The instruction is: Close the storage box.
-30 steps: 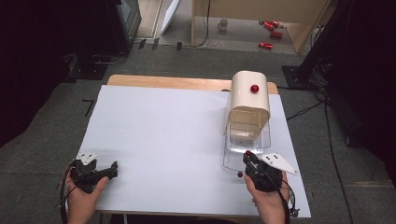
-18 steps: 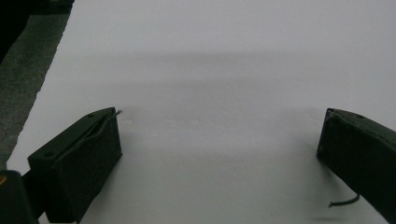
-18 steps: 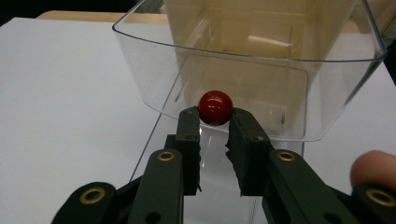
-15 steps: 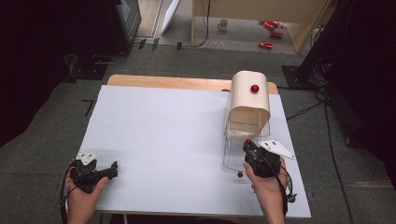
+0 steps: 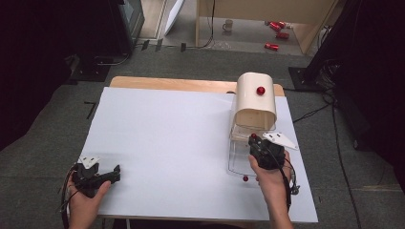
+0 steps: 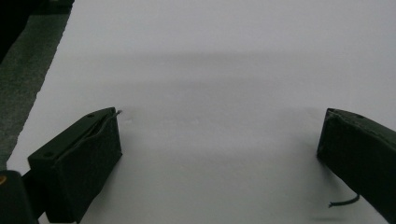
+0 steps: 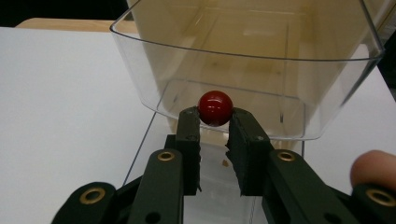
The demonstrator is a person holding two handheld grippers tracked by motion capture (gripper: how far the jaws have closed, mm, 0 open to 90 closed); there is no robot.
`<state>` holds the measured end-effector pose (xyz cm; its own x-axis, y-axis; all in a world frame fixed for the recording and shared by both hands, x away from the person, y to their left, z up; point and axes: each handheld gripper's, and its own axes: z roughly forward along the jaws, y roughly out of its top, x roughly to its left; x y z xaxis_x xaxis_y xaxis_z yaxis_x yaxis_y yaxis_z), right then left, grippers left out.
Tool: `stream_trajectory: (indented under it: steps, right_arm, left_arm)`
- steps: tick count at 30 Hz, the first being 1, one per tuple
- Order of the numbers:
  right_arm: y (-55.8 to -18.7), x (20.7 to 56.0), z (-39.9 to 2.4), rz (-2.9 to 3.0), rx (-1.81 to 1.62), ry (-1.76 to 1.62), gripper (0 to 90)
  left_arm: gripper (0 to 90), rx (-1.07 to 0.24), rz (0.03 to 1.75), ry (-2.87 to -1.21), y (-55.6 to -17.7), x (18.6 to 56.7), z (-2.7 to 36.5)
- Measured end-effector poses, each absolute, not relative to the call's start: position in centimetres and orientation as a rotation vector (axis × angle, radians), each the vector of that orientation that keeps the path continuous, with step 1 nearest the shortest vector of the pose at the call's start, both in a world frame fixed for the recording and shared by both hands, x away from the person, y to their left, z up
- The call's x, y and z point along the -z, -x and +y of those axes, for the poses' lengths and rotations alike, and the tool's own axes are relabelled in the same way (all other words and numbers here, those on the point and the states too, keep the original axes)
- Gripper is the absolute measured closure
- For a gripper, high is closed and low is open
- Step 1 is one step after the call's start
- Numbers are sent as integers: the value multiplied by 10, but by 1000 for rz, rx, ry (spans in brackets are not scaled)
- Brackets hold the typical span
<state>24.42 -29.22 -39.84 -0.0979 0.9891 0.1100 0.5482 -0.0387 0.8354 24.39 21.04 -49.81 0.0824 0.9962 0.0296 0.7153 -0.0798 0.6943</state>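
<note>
Red ball point(image 7: 215, 108) — nipped by right hand-held gripper point(image 7: 214, 120), clear bin point(image 7: 327, 93) behind

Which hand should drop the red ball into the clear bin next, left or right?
Right. The right claw is shut on the red ball, right at the clear bin. The left claw is open and empty over bare white table, at the near left corner, far from the bin.

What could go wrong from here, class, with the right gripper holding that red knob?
1. The right gripper pinches the round red knob only at its fingertips, so the knob could slip out.
2. The clear drawer is already pulled out of the cream box; a hard tug might drag the box along.
3. The left gripper rests far off, open, bracing nothing.
</note>
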Motion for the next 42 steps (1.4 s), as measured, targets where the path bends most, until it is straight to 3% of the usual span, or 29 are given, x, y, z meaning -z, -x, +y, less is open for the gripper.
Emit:
stream_trajectory:
  steps: [22,24,34,37,42]
  right_arm:
    - [-269,399,-295,1692,-1005,-1614,741]
    - [-268,399,-296,1697,-1003,-1619,693]
    - [-245,405,-289,1809,-1032,-1609,118]
    - [-238,407,-288,1825,-1014,-1622,27]
    - [-222,408,-288,1811,-1015,-1626,0]
  left_arm:
    - [0,-713,1683,-1852,-244,498,211]
    - [0,-712,1683,-1852,-244,498,211]
    - [0,-713,1683,-1851,-244,498,210]
    - [0,-712,1683,-1851,-244,498,210]
    - [0,-713,1683,-1851,-244,498,210]
